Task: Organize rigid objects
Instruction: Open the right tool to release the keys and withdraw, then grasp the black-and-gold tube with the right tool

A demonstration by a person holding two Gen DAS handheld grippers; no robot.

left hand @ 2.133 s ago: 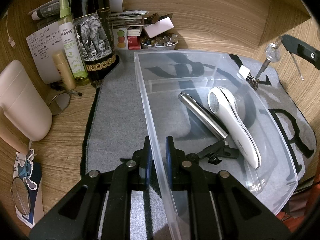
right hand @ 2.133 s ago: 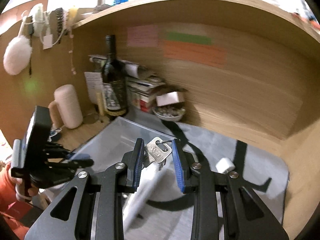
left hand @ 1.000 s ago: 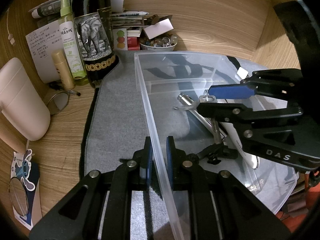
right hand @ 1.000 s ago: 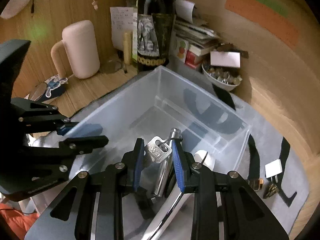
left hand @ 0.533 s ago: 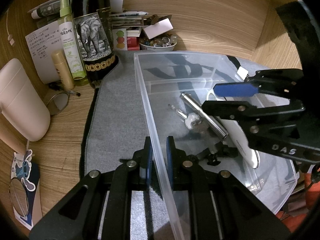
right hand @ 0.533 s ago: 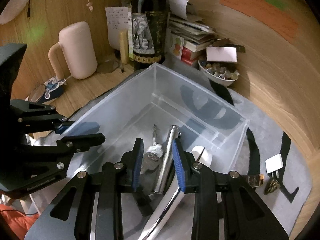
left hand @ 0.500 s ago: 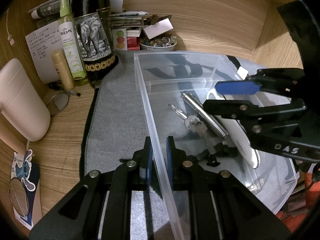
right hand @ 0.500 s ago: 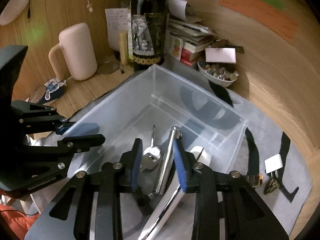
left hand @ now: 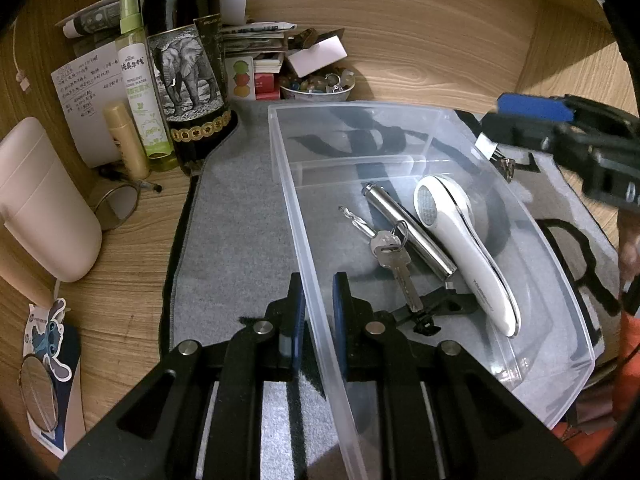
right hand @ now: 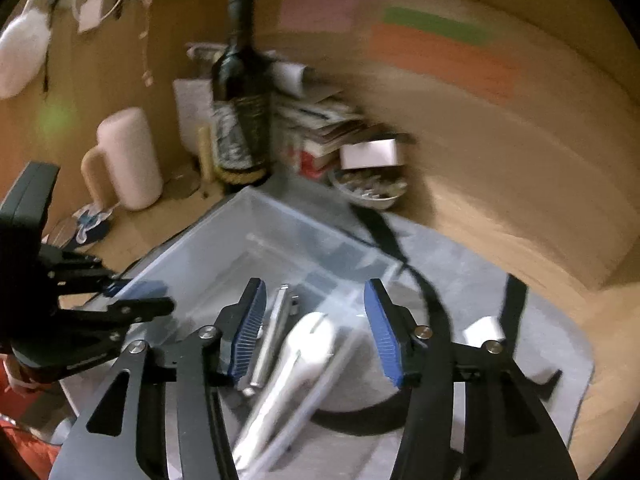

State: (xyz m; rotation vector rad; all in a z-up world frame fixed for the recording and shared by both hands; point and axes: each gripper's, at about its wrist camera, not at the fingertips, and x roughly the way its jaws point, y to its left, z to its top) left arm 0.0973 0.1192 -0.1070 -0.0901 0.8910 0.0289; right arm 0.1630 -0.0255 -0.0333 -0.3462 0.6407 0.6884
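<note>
Left tongs (left hand: 318, 312): clenched on the near wall of the clear bin (left hand: 400, 108)
Right tongs (right hand: 314, 330): jaws just opening, nothing between them
Keys (left hand: 390, 252): in the bin beside the torch (left hand: 408, 230)
Next item: small plug (right hand: 484, 330) on the mat, right of the right tongs; nearer that hand

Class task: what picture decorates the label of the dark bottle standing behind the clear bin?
An elephant, on the dark bottle; clearest in the left wrist view.

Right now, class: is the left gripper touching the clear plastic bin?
Touching. The left wrist view shows the left gripper shut on the near wall of the clear plastic bin, with a blue pad pressed on each side of it.
</note>
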